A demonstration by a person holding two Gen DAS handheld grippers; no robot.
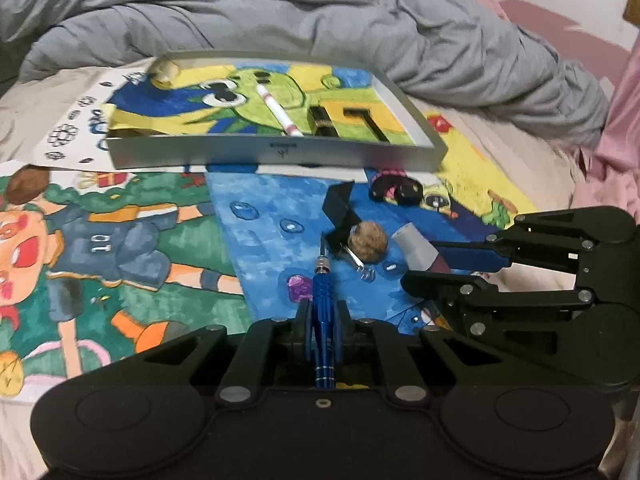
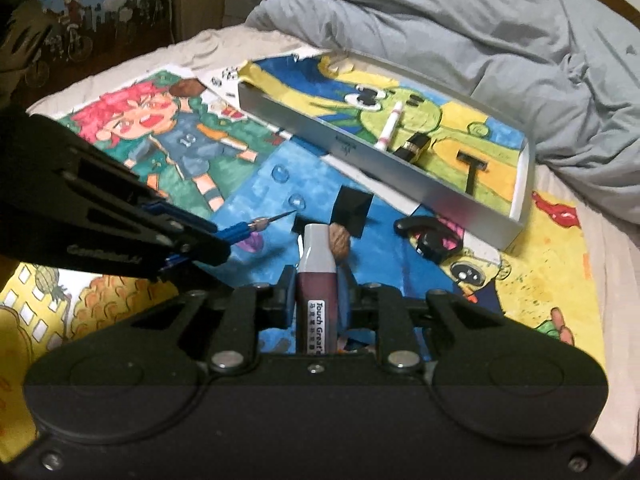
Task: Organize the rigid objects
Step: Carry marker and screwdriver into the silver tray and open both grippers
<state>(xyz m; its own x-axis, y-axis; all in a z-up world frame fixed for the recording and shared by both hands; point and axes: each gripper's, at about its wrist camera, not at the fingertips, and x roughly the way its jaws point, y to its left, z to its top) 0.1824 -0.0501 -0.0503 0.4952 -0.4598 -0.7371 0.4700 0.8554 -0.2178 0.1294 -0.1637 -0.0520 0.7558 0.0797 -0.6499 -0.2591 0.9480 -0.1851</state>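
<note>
Printed marker (image 2: 316,292) label (right wrist only)

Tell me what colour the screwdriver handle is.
Metallic blue; the screwdriver handle shows best in the left wrist view.

Left tongs (image 1: 323,320) clamp a blue screwdriver (image 1: 322,304) pointing toward twelve o'clock. At three o'clock, right tongs (image 1: 436,264) grip a marker (image 1: 416,250). A walnut (image 1: 368,239) lies between; a grey tray (image 1: 276,152) sits beyond on the bed

Blue screwdriver (image 1: 322,316) and maroon marker (image 2: 316,280) gripped; walnut (image 1: 367,239) on paintings.
</note>
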